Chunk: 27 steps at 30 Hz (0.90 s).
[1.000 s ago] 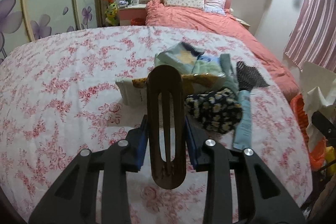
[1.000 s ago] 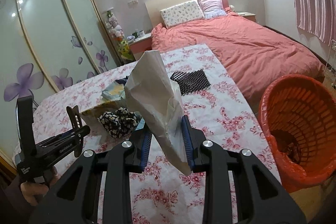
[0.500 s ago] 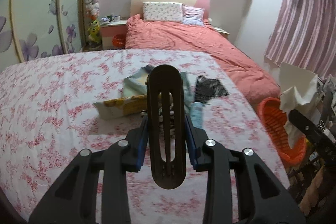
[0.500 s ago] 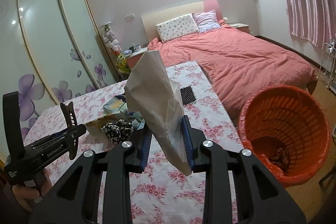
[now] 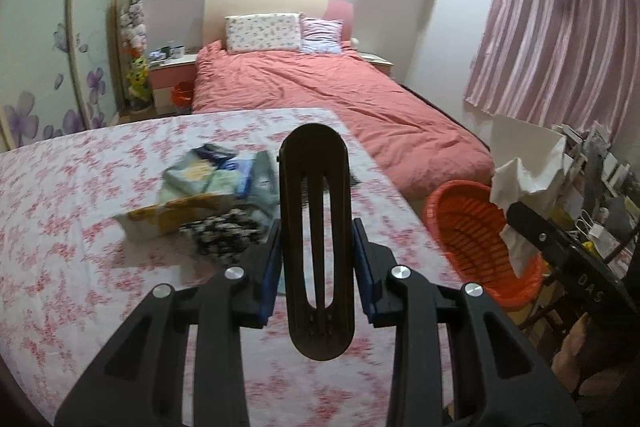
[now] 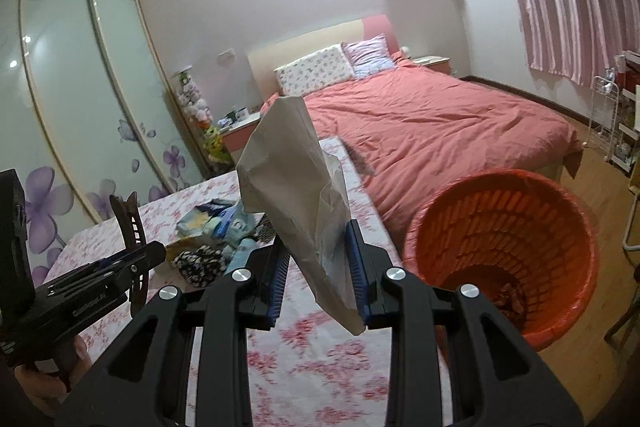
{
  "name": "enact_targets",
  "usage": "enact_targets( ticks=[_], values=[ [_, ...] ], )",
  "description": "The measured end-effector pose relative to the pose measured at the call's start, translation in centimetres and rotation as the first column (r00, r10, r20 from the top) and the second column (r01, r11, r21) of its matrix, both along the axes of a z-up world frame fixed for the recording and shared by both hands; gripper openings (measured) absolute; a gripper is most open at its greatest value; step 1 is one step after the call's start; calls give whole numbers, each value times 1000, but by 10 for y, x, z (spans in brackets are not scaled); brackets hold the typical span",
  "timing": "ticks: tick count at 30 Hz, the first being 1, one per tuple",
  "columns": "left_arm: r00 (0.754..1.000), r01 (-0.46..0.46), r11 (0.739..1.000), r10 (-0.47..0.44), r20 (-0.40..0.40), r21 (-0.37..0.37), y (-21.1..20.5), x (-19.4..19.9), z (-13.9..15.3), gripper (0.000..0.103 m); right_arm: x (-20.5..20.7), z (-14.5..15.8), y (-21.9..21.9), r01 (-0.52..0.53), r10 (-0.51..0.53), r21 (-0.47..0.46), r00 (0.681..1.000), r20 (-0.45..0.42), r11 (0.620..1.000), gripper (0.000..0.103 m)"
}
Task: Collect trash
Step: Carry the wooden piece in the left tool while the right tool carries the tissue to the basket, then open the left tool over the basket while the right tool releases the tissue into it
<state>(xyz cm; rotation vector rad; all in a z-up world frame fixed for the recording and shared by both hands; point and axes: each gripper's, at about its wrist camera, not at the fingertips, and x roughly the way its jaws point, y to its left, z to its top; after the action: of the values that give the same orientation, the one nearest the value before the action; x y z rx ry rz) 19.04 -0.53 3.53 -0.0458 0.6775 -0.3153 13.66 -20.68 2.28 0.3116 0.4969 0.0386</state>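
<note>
The hair clip (image 5: 317,239) is dark brown, the crumpled paper (image 6: 298,195) off-white. The basket (image 6: 520,211) is orange; the tablecloth (image 5: 80,227) is white with pink flowers.

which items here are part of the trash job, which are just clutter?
In play:
- left gripper, shut on dark hair clip
- right gripper, shut on crumpled white paper
- orange basket, some scraps already inside

Lying about:
- pile of cloths and packets on the floral table
- pink bed, pillows
- curtain

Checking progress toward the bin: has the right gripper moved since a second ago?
Yes. The right gripper, holding white paper, has moved toward the orange basket, which looms larger.
</note>
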Motion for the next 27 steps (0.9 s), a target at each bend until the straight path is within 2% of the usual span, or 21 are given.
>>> enact_targets(
  ticks=[9,16,23,27],
  values=[
    [985,172,985,-172,11,-16,-84,-1,5,33,-7,-1,-57,114,-114,9,993,22,993,29],
    [950,312,950,-312,-18,-8,-164,8,-9,33,-7,-10,-107,199,-199,44,980,4,979,29],
    [923,379,926,-378,-70,0,-215,26,-34,33,1,-24,-140,259,-258,72,966,-31,963,29],
    [921,379,925,-375,-106,17,-232,42,-52,33,10,-35,-154,276,-271,108,961,-59,955,30]
  ],
)
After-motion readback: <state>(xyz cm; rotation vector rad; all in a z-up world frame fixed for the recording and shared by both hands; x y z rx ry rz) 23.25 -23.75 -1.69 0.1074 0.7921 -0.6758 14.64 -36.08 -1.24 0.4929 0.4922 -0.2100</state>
